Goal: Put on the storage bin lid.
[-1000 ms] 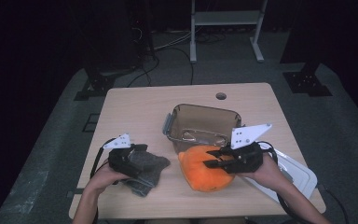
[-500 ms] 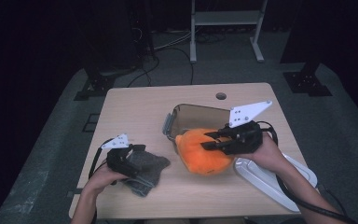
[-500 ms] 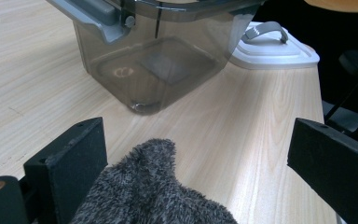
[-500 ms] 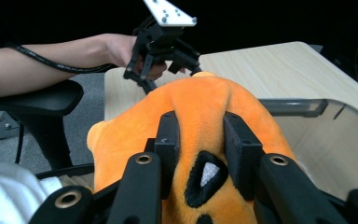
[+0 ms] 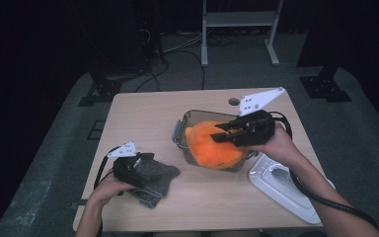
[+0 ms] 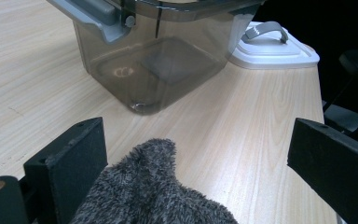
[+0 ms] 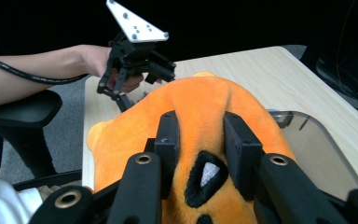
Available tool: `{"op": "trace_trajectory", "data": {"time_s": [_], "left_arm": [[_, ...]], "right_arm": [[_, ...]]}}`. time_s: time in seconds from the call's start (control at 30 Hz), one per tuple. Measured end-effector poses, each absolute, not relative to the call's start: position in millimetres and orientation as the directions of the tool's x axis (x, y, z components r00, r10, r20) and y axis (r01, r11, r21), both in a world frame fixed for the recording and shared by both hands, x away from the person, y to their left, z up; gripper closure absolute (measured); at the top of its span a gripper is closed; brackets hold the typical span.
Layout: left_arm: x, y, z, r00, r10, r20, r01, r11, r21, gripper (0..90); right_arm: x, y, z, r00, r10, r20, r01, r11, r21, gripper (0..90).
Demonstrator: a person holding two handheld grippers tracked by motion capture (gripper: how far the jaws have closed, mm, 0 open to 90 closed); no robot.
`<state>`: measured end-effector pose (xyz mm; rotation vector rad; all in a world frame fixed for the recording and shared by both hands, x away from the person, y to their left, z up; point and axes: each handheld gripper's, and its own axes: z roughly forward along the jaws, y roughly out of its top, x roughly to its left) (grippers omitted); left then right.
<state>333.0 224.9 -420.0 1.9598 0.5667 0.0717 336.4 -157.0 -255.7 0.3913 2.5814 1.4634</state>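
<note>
Right hand-held gripper [image 5: 222, 135] pinching orange plush [image 5: 212, 146] over bin [image 5: 179, 132], white lid [image 5: 281, 185] beside

Left gripper [image 5: 145, 165] held wide open near the table's front-left corner; right gripper [image 5: 222, 136] clamped, mid-table.

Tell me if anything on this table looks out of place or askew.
The orange plush toy bulges well above the rim of the clear plastic bin, not seated inside. The bin's white lid lies off, overhanging the table's right edge. Nothing looks spilled or damaged.
</note>
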Motion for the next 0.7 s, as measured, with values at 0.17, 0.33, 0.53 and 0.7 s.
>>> {"op": "trace_trajectory", "data": {"time_s": [0.17,0.33,0.53,0.7], "left_arm": [[332.7,225.3,-419.8,0.887,0.418,-0.196,0.355,-0.344,0.869,3.8],[331.8,225.2,-418.8,0.887,0.418,-0.196,0.353,-0.34,0.872,3.8],[332.5,225.9,-420.0,0.886,0.419,-0.196,0.356,-0.345,0.869,3.8],[331.9,225.7,-419.1,0.887,0.419,-0.196,0.354,-0.341,0.871,3.7]], "right_arm": [[345.1,-156.6,-251.7,-0.95,0.313,-0.004,0.158,0.491,0.857,69.1],[355.4,-155.2,-248.5,-0.944,0.331,-0.004,0.166,0.482,0.861,69.2],[369.3,-154.0,-251.2,-0.936,0.351,0.003,0.185,0.486,0.854,69.2],[378.3,-151.1,-254.7,-0.931,0.366,0.002,0.197,0.495,0.846,69.1]]}}
